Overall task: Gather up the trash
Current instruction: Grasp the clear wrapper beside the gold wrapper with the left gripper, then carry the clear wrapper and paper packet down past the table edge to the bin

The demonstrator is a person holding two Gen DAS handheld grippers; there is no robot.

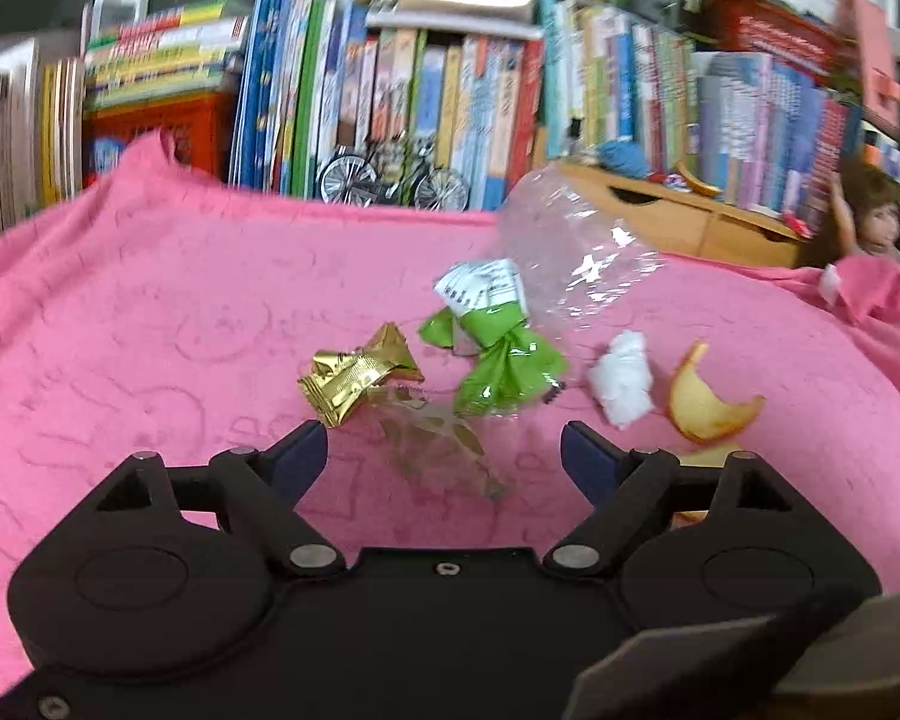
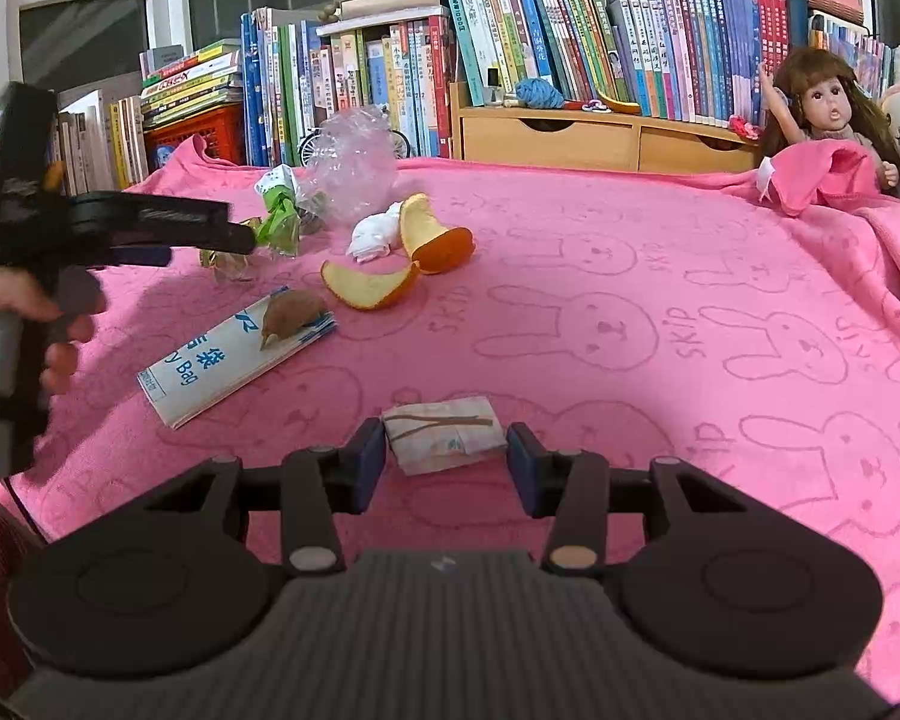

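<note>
In the left wrist view my left gripper (image 1: 444,450) stands open low over the pink cloth (image 1: 150,330). A crumpled clear wrapper with gold print (image 1: 444,450) lies between its fingertips, untouched. Just beyond are a gold wrapper (image 1: 354,381), a green wrapper (image 1: 501,363), a clear plastic bag (image 1: 570,258), a white tissue (image 1: 621,381) and an orange peel (image 1: 708,405). In the right wrist view my right gripper (image 2: 445,468) is shut on a folded paper packet (image 2: 444,435). The left gripper (image 2: 234,243) shows side-on at the left, in a hand (image 2: 30,312).
A white bag with blue print (image 2: 210,369) with a brown scrap (image 2: 291,315) on it lies left of centre, two orange peels (image 2: 369,288) behind it. Books (image 2: 510,30), a wooden drawer box (image 2: 570,135) and a doll (image 2: 828,114) line the far edge.
</note>
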